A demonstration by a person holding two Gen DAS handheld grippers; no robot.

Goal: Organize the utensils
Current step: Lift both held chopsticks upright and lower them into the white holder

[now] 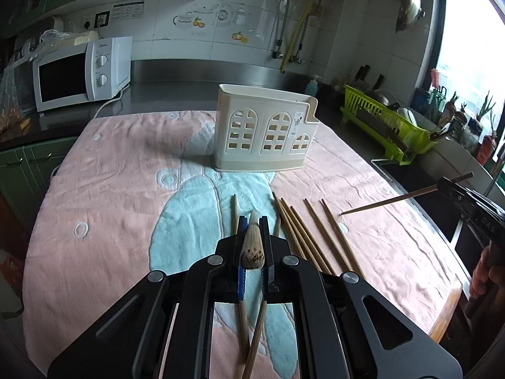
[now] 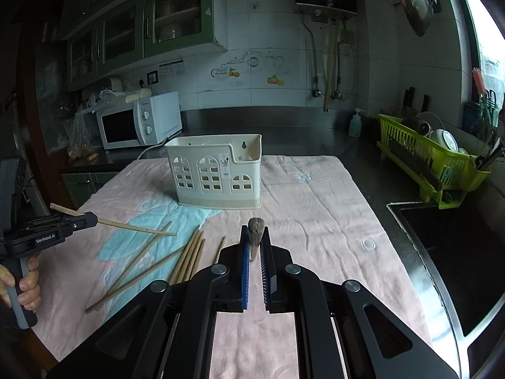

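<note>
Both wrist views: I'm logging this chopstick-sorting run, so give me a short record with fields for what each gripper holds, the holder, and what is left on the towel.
left gripper: shut on a chopstick
right gripper: shut on a second chopstick
utensil holder: cream, upright on the towel, no chopsticks visible inside
loose chopsticks: several flat on the towel, nearer the cameras than the holder

1. A white microwave point(image 2: 140, 123) stands at the desk's far left corner.
2. A green dish rack point(image 2: 423, 161) holding bowls sits along the right edge, beside a dark sink point(image 2: 448, 252).
3. A soap bottle point(image 2: 355, 123) stands at the back wall.
4. A pink towel point(image 2: 315, 208) covers the desk.
</note>
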